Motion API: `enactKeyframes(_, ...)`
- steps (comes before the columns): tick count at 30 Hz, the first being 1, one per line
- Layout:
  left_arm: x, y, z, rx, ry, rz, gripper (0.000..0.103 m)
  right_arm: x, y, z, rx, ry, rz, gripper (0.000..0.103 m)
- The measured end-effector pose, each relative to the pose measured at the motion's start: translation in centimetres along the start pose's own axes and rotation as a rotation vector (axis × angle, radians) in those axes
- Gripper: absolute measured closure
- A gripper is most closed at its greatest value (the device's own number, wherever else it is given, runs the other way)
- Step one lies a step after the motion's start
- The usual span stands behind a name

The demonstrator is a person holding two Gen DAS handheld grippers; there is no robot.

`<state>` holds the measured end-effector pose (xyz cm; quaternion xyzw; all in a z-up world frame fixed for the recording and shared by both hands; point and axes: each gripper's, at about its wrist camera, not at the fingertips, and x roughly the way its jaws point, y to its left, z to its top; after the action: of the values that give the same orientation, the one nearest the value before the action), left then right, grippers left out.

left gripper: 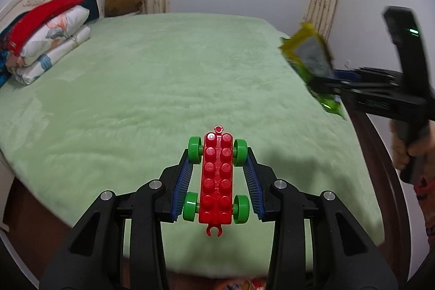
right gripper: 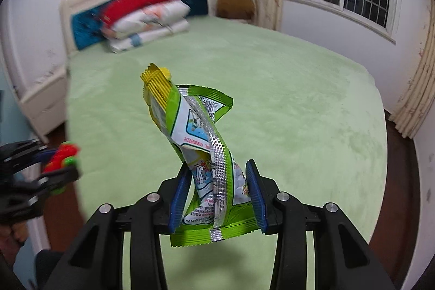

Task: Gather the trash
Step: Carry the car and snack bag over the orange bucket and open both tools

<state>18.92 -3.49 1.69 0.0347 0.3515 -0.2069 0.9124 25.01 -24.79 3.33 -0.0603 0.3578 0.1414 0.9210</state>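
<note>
Item: snack wrapper (right gripper: pixel 206 154), green and yellow foil, clamped low down in your right gripper (right gripper: pixel 217 197) above the green bed (right gripper: pixel 312 113). Handling: judged light, limp and slick (it will crumple, not resist); grip the flat body near the crimped seam. Long axis runs away from you, yellow end up, twisted midway. Item: toy brick car (left gripper: pixel 216 178), red with green wheels, gripped by your left gripper (left gripper: pixel 217 178), lengthwise between the pads.

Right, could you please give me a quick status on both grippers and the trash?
Left gripper shut on red toy car. Right gripper shut on green snack wrapper, lifted above the green bed. Nothing in the way.
</note>
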Motion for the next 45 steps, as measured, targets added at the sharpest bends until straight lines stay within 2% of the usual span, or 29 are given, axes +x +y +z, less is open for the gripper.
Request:
enactKeyframes(4,-4.3,-1.5,-3.3,0.007,-0.012,0.012,0.065,-6.8,2.7,-5.3,0.016,-0.04,0.086,0.062)
enactKeyframes(6,-6.0,-2.3,-5.4,0.01,-0.012,0.023,0.065,-8.6,3.9,-7.6,0.019,-0.044,0.11,0.062)
enactKeyframes(8,-7.3,-2.9,-7.8,0.002,0.006,0.004,0.065,-10.4,5.2,-10.3,0.041,-0.038,0.155,0.062)
enactKeyframes(12,-8.4,-3.7,-12.1,-0.007,0.055,-0.01,0.065,-12.1,7.6,-15.4,0.058,-0.01,0.204,0.062)
enactKeyframes(15,-7.9,-4.1,-15.8,-0.029,0.123,-0.028,0.065,-12.2,9.1,-18.9,0.092,0.031,0.251,0.062)
enactKeyframes(19,-5.5,-4.2,-20.6,-0.075,0.235,-0.055,0.065,-10.9,10.3,-22.9,0.155,0.095,0.292,0.062)
enactKeyframes(22,-3.2,-4.2,-23.9,-0.108,0.319,-0.063,0.065,-8.7,10.9,-26.4,0.237,0.178,0.321,0.062)
enactKeyframes(26,0.5,-4.3,-27.9,-0.155,0.443,-0.075,0.065,-6.2,12.4,-29.9,0.28,0.275,0.311,0.062)
enactKeyframes(31,4.7,-4.2,-31.2,-0.19,0.562,-0.074,0.065,-2.4,13.5,-33.6,0.343,0.408,0.285,0.062)
enactKeyframes(37,8.7,-4.1,-34.8,-0.207,0.683,-0.058,0.065,2.6,14.8,-37.2,0.408,0.557,0.264,0.061)
enactKeyframes(40,9.8,-4.2,-36.7,-0.224,0.731,-0.053,0.065,4.6,15.5,-37.7,0.407,0.593,0.246,0.061)
enactKeyframes(45,11.5,-4.4,-38.0,-0.211,0.783,-0.032,0.065,7.0,16.1,-38.2,0.416,0.637,0.216,0.061)
